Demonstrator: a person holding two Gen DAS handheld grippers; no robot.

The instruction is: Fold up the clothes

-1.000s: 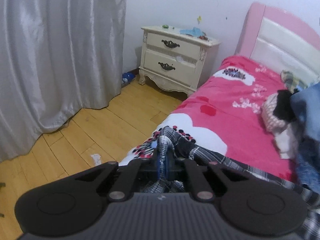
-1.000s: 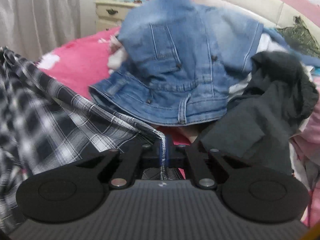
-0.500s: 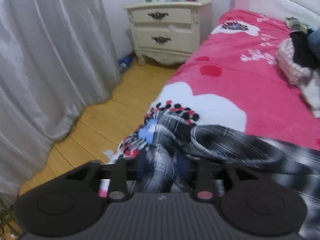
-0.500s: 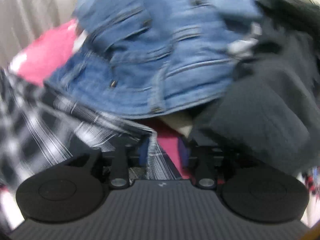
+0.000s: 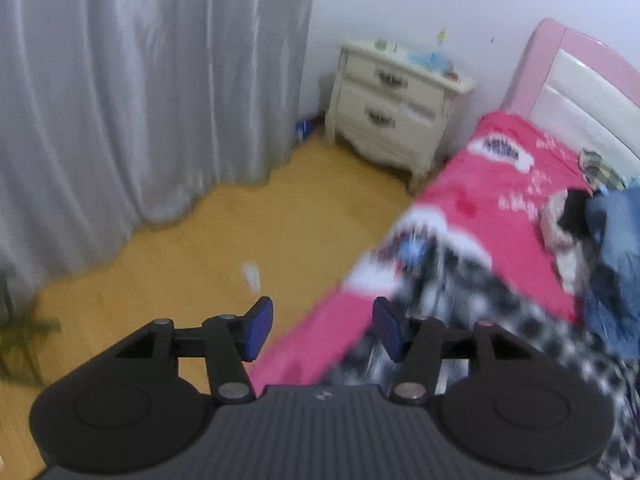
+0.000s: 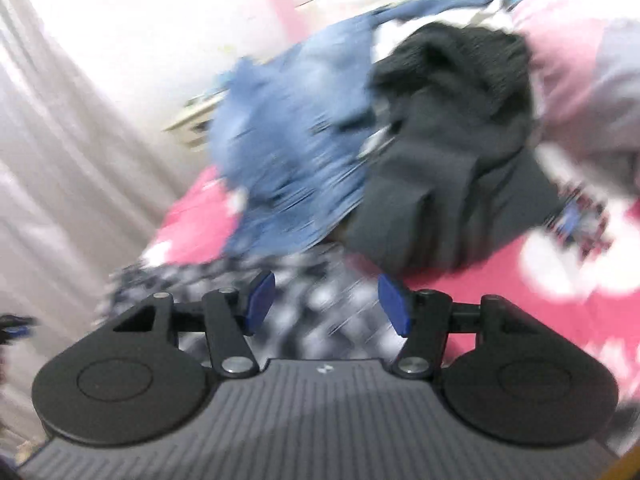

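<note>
The left hand-held gripper (image 5: 322, 330) is hovering over the near edge of the bed (image 5: 472, 200) with its blue pads spread wide and nothing between them; part of the opening is lying over the wooden floor (image 5: 224, 248). The right hand-held gripper (image 6: 326, 304) is likewise standing wide and gripping nothing, directly above the plaid shirt (image 6: 304, 304). That black-and-white shirt is lying loose on the pink bedspread, spreading from under the right gripper across to the near corner of the bed beside the left gripper; motion blur is hiding whether it is lying flat or bunched. Beyond it, a denim garment (image 6: 296, 152) and a dark garment (image 6: 452, 176) are resting in an unfolded heap, touching each other. A nightstand (image 5: 394, 108) and a grey curtain (image 5: 140, 92) are standing past the bed. Judged from this arrangement, folding is at an early stage: no neatly folded item is showing, and the heap is awaiting handling.
</note>
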